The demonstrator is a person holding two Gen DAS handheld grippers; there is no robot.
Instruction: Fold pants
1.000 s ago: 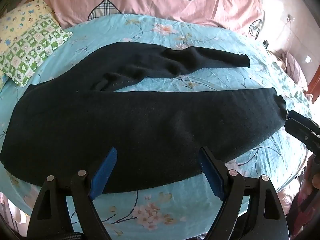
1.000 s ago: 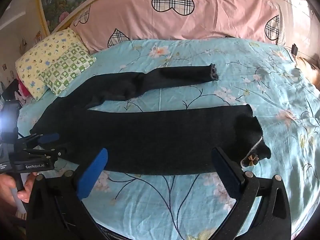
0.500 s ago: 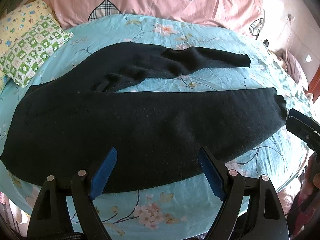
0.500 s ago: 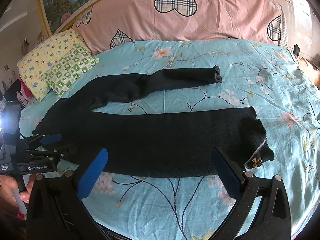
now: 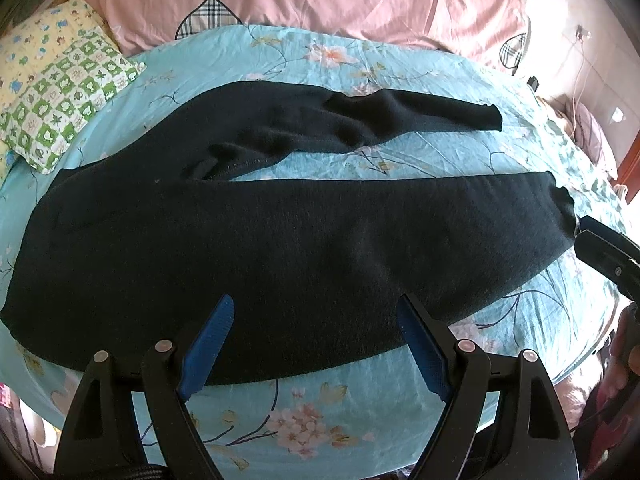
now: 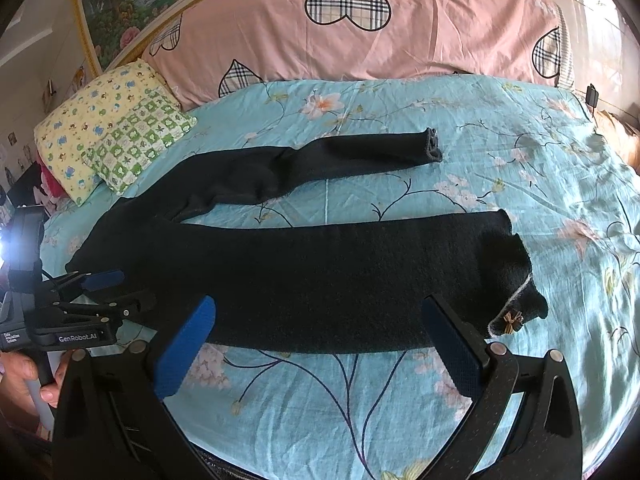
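left gripper (image 5: 312, 344): bottom centre of left view, jaws wide apart, gripping nothing; hovers over near edge of pants, likely lining up a pinch
right gripper (image 6: 316, 344): bottom centre of right view, jaws spread, empty; near edge of pants sits between the pads, not clamped
hand (image 6: 24, 376): lower left of right view, wraps the left tool's handle
pants (image 5: 280, 248): black knit, flat on sheet, filling mid frame in both views; near leg straight along the bed edge, looks smoothed out ready for folding
waist/cuff: small bow (image 6: 513, 319) and pale trim at the end of near leg, lower right of right view; cannot tell if that end is waist or cuff
far leg (image 6: 320, 160): angled off toward upper right, split from near leg by a wedge of sheet; bunched near the crotch, so needs bringing over
sheet (image 6: 500, 160): turquoise floral, wrinkled on the right
pillow (image 6: 116, 136): yellow and green check, upper left, well clear of pants
quilt (image 6: 360, 28): pink with plaid hearts, top of frame, along the headboard
stage: no fold yet, my read; next is likely leg onto leg
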